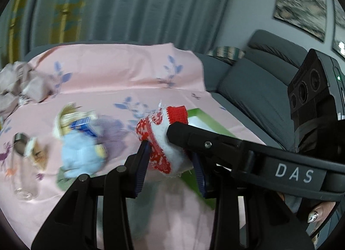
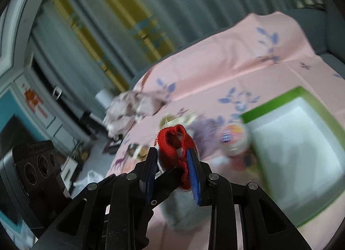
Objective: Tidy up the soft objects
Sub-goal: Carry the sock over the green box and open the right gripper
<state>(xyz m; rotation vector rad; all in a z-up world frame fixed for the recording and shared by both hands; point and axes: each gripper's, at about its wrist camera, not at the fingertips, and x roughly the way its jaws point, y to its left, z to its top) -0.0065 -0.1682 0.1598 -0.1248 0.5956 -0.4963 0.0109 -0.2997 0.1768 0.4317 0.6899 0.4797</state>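
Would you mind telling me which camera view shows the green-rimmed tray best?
The right wrist view: the green-rimmed tray lies almost whole on the pink cloth, its pale inside visible, though blurred. In the left wrist view only a corner and one edge show, the rest hidden behind the red-and-white sock and the grippers.

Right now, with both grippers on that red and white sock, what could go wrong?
1. Both the left gripper and the right gripper clamp the red and white sock; pulling apart could stretch it or worsen its frayed edge.
2. A clear glass jar lies on the pink sheet near the blue plush; a careless sweep might roll it.
3. Releasing early could miss the green-rimmed tray.
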